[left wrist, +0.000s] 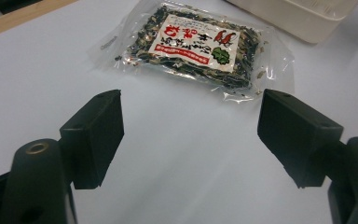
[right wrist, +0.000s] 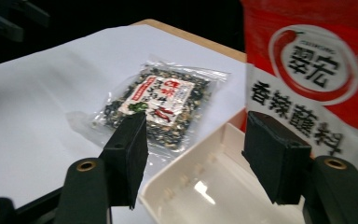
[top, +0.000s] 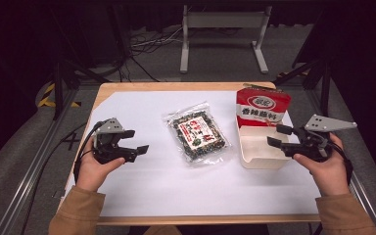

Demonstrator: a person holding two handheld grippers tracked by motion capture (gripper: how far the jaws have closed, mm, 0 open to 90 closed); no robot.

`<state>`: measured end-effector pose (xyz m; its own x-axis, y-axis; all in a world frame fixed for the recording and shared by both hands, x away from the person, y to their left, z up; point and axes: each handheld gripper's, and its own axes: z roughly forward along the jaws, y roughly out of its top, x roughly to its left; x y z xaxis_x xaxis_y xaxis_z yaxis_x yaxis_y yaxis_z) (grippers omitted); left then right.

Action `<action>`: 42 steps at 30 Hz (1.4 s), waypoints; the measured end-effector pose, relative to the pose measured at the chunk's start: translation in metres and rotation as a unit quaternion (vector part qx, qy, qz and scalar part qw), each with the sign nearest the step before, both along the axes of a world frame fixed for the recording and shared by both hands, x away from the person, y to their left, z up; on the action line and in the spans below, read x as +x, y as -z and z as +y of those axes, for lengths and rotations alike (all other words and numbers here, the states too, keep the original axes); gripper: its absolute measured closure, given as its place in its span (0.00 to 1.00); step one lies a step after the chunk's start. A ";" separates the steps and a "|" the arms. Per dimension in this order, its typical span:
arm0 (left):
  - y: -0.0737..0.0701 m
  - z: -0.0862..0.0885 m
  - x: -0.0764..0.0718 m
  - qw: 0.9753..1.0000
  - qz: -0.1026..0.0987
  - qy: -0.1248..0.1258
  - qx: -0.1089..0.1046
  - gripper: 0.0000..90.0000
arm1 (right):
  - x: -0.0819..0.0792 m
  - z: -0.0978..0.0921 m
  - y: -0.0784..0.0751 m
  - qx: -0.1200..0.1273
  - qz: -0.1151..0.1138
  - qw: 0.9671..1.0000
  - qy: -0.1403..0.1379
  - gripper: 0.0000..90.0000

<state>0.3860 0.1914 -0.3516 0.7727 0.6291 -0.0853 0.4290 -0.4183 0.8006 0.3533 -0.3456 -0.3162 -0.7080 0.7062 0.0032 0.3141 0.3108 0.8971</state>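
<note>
Across the lower half of the high view we saw bare white sheet (top: 176, 186), open for either gripper to pass. At centre lay the flat snack packet (top: 197, 135), low, with free sheet on its left and lower sides. Our left gripper (top: 129, 147), jaws apart, had clear room between itself and that packet. At right the white tray (top: 259, 161) and the upright red bag (top: 262, 108), leaning at the tray's upper end, blocked the way; our right gripper (top: 280, 135), jaws spread, hovered at the tray's right rim.
</note>
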 end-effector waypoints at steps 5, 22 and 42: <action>0.000 0.001 0.000 1.000 0.000 -0.006 -0.003 0.26 | -0.012 0.017 0.006 0.006 -0.008 1.000 -0.015 0.44; -0.001 -0.024 0.017 0.999 0.017 -0.034 -0.035 0.32 | -0.030 0.051 0.027 0.012 0.004 0.998 -0.066 0.51; 0.035 -0.072 0.062 0.990 0.101 -0.087 -0.045 0.39 | -0.039 0.051 0.025 0.009 -0.028 0.997 -0.074 0.49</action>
<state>0.4478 0.1189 -0.3862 0.6141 0.7343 -0.2894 0.6442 -0.2545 0.7213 0.3138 -0.2945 -0.3408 -0.8038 0.5942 -0.0274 0.2158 0.3342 0.9175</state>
